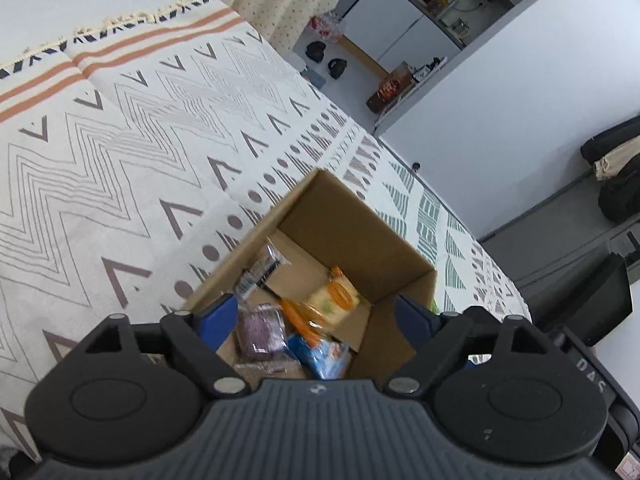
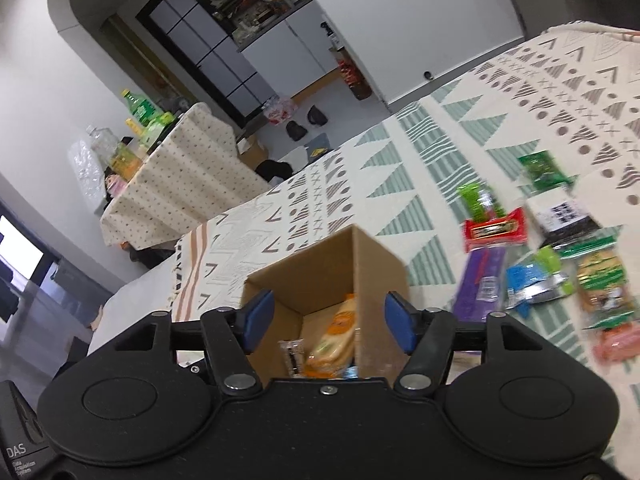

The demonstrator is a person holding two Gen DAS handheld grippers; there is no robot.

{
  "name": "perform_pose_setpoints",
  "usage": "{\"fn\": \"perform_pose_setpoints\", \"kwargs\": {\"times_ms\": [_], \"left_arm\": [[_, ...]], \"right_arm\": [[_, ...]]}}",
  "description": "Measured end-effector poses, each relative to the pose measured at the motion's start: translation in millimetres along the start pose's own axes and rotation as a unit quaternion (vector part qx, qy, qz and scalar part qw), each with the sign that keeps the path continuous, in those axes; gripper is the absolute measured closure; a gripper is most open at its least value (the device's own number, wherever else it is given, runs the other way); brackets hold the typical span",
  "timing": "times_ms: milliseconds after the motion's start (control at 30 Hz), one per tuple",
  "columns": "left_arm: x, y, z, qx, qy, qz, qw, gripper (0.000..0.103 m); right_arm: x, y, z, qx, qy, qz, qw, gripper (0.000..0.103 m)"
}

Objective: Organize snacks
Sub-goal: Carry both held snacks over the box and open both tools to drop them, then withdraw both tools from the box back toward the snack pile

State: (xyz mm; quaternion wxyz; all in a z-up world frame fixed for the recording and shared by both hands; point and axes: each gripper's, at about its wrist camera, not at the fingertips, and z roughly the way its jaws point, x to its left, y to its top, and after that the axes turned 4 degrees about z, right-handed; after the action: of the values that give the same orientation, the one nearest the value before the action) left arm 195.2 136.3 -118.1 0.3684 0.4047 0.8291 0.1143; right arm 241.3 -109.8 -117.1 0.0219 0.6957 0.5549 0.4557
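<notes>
An open cardboard box (image 1: 320,216) is set on a patterned cloth (image 1: 120,140) that is spread over the surface. Several snack packets are seen lying inside it: a yellow-and-orange packet (image 1: 336,298) toward the far wall, a purple packet (image 1: 260,332) and a blue packet (image 1: 322,354) nearer the camera, and a dark-printed clear wrapper (image 1: 260,270) leaned against the left wall. The left gripper (image 1: 316,316) is held above the box opening, its blue-padded fingers spread wide apart with nothing between them. From the right wrist view the same box (image 2: 320,264) is seen from another side, the yellow-and-orange packet (image 2: 336,340) being visible inside. The right gripper (image 2: 328,320) is likewise held over the box with its fingers apart and nothing gripped. Beside the box, on the cloth (image 2: 420,168), loose snacks are scattered: a red bar (image 2: 494,230), a long purple packet (image 2: 478,280), a blue packet (image 2: 528,284), a dark green packet (image 2: 542,170) and a black-and-white packet (image 2: 564,216). Some of these are blurred.
</notes>
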Motion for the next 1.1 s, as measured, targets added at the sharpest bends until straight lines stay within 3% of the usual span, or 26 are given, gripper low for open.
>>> {"fn": "perform_pose_setpoints", "kwargs": {"times_ms": [500, 667, 1100], "left_arm": [[-38.5, -24.0, -4.9, 0.022, -0.014, 0.046, 0.9986, 0.015], [-53.1, -29.3, -9.1, 0.015, -0.014, 0.068, 0.9975, 0.009], [-95.7, -60.1, -16.1, 0.0, -0.01, 0.134, 0.9909, 0.008]], "right_arm": [[-42.4, 17.9, -60.9, -0.032, -0.037, 0.008, 0.999, 0.025], [-63.4, 25.1, -83.5, -0.047, -0.043, 0.016, 0.998, 0.019], [-118.3, 33.2, -115.6, -0.051, -0.05, 0.044, 0.996, 0.014]]}}
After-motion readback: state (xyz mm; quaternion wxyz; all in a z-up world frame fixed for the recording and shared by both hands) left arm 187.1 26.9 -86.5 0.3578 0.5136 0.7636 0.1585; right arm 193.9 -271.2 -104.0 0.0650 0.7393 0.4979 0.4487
